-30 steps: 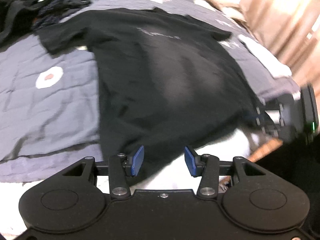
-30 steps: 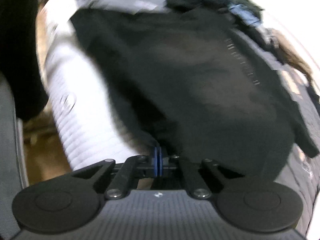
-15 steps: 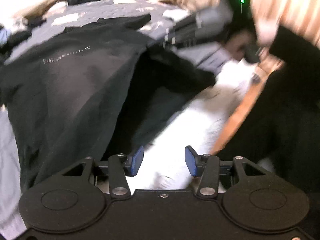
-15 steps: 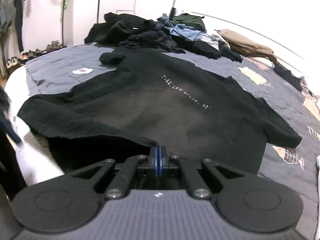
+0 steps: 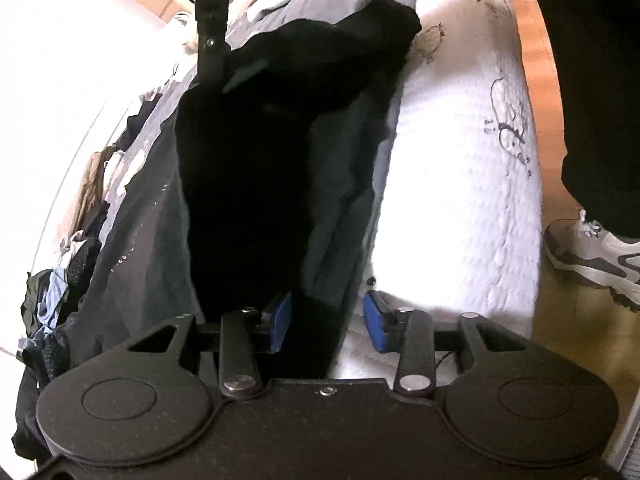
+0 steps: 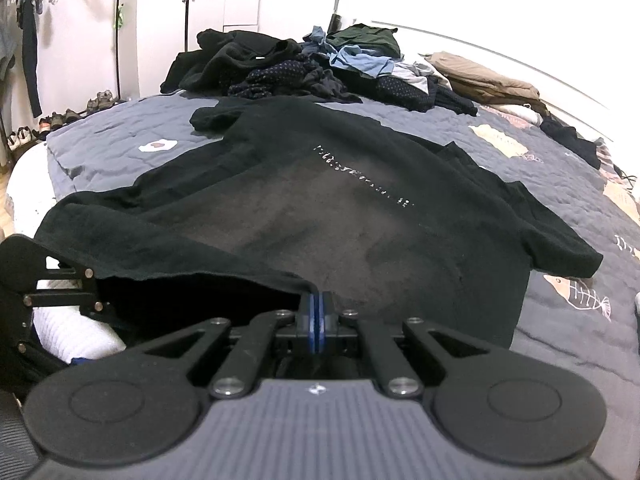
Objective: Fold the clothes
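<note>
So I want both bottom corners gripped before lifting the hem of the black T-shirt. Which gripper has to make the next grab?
Left. The right gripper is already shut on the black T-shirt hem. The left gripper is open with hem fabric between its blue pads, so it probably only needs to close.

Black claw (image 6: 316,320) — blue pads (image 5: 280,320), silver screws

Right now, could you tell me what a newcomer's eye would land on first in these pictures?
The black T-shirt spread across the grey quilt, its near hem pinched in the shut right gripper. Behind it, a heap of unfolded clothes lies at the far side of the bed. In the left wrist view, dark shirt fabric hangs between the fingers of the open left gripper.
</note>
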Demonstrator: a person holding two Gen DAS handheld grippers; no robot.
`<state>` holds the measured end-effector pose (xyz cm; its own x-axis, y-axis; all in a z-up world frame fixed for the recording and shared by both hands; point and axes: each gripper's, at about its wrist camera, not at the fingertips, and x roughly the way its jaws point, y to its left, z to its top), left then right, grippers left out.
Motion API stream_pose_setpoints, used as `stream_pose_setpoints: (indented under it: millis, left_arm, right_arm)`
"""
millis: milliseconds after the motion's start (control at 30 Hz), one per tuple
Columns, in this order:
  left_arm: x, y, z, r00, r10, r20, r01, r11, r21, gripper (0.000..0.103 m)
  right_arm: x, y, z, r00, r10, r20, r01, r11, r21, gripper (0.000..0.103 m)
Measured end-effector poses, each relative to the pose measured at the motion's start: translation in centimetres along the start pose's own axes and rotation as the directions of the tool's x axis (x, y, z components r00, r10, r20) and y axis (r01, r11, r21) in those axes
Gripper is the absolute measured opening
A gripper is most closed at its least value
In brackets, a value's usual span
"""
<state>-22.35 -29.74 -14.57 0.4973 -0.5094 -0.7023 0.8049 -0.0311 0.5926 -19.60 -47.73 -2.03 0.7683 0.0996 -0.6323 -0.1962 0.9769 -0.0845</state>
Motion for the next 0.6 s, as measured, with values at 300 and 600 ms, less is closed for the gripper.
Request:
stream_pose_setpoints:
  millis: [300, 600]
  left_arm:
    - [-1.7, 6.9, -1.4, 0.947, -0.310, 0.088, 0.315, 0.834, -0.453, 0.001]
    - [-4.8, 10.1, -3.8, 0.823, -0.479, 0.305, 0.557, 0.574, -0.600, 0.000]
  right_arm:
    - [-1.0, 0.0, 0.1, 1.000, 0.014, 0.010, -0.014, 1.000, 0.011, 0.002]
    - [-3.3, 0.7, 0.5, 0.999, 0.031, 0.022, -0.031, 0.999, -0.013, 0.002]
